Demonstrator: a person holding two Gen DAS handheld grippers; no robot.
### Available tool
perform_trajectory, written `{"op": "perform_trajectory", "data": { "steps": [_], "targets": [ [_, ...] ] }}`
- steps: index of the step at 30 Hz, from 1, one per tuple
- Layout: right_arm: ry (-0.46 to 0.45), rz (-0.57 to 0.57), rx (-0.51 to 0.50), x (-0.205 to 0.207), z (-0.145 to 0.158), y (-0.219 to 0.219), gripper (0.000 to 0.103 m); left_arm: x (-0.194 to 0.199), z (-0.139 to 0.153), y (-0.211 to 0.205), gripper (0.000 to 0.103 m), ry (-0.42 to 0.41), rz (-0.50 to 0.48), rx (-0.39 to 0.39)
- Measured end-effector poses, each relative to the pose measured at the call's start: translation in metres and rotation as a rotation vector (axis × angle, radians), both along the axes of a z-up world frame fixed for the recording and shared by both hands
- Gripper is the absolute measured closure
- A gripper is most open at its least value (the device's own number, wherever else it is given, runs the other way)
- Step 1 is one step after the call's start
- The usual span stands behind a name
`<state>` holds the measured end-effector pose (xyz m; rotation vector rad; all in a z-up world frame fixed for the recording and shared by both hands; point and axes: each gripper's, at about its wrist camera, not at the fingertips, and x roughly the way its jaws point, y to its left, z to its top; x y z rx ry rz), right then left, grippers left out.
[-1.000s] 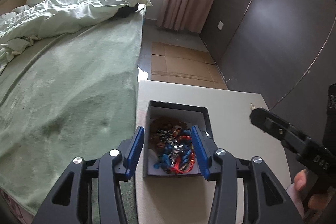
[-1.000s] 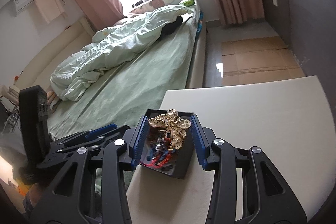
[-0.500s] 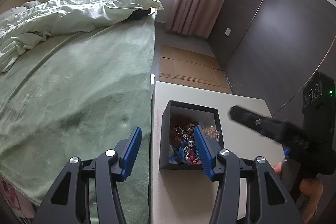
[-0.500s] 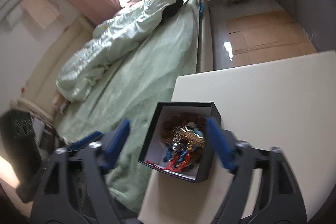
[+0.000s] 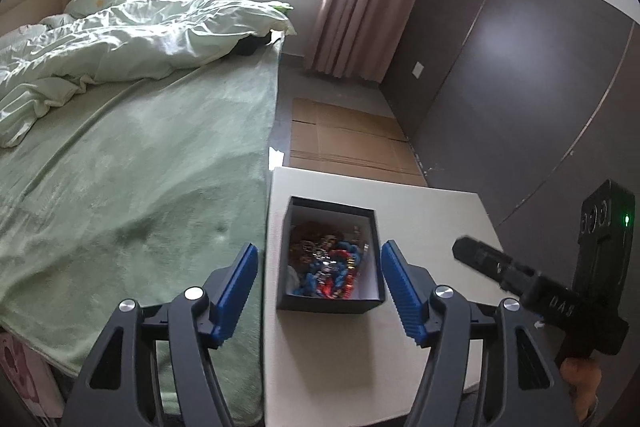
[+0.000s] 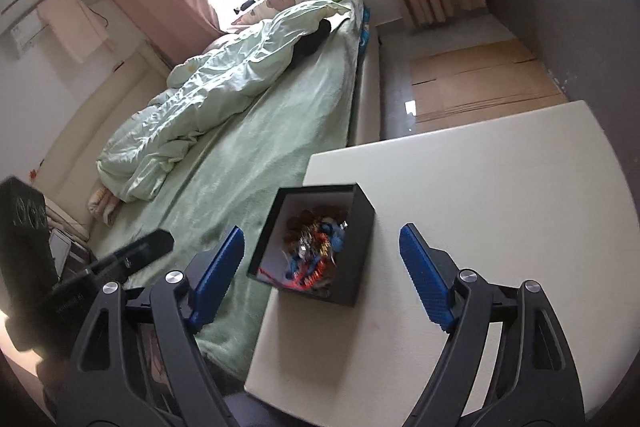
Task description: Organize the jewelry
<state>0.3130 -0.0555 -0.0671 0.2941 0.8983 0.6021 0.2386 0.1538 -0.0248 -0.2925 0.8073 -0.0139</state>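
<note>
A black open box (image 5: 328, 305) holding a tangle of blue, red and gold jewelry (image 5: 326, 267) stands near the left edge of the white table (image 5: 420, 219). My left gripper (image 5: 320, 257) hovers above and in front of the box; its jaws are opening and nothing is between the blue pads. My right gripper (image 6: 322, 233) is open and empty, also above the box (image 6: 363, 263) and its jewelry (image 6: 314, 253). One right finger (image 5: 492, 261) shows in the left wrist view, and one left finger (image 6: 140, 251) in the right wrist view.
A bed with a green blanket (image 5: 132, 167) and a crumpled duvet (image 5: 120, 39) runs along the table's left side. Flattened cardboard (image 5: 348, 143) lies on the floor beyond. A dark wardrobe wall (image 5: 520, 87) stands to the right. A person's hand (image 5: 580, 375) grips the right tool.
The right gripper let go of a gold butterfly-shaped piece into the box and opened wide. Both grippers drew back and up from the box, and the left jaws widened.
</note>
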Motion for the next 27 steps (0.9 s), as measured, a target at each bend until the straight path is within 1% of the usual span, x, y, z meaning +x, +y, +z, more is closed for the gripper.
{"op": "perform_trajectory", "data": {
  "steps": [3, 6, 7, 9, 12, 13, 16, 18, 22, 27],
  "targets": [
    [0.022, -0.004, -0.002, -0.012, -0.002, -0.012, 0.023, -0.006, 0.005, -0.009, 0.037, -0.012, -0.005, 0.001],
    [0.020, -0.021, -0.013, -0.026, 0.001, -0.025, 0.022, -0.013, 0.010, -0.019, 0.036, -0.017, -0.010, -0.007],
    [0.018, -0.024, -0.014, -0.030, 0.002, -0.028, 0.018, -0.016, 0.011, -0.023, 0.033, -0.020, -0.012, -0.006],
    [0.008, -0.039, -0.020, -0.040, 0.006, -0.037, 0.016, -0.021, 0.015, -0.030, 0.022, -0.033, -0.010, 0.002],
    [0.006, -0.051, -0.025, -0.055, 0.011, -0.052, 0.015, -0.032, 0.022, -0.041, 0.015, -0.056, -0.015, 0.001],
    [0.005, -0.056, -0.031, -0.060, 0.013, -0.056, 0.014, -0.035, 0.024, -0.044, 0.014, -0.059, -0.015, 0.000],
    [-0.021, -0.062, -0.056, -0.076, 0.021, -0.068, 0.007, -0.046, 0.029, -0.053, 0.009, -0.063, -0.016, -0.014],
    [-0.035, -0.077, -0.071, -0.087, 0.027, -0.076, 0.006, -0.054, 0.033, -0.059, 0.009, -0.073, -0.019, -0.012],
    [-0.055, -0.103, -0.097, -0.107, 0.035, -0.090, 0.005, -0.072, 0.040, -0.076, 0.009, -0.079, -0.024, 0.042],
    [-0.093, -0.110, -0.131, -0.131, 0.048, -0.102, 0.005, -0.099, 0.054, -0.094, 0.009, -0.118, -0.030, 0.086]
  ]
}}
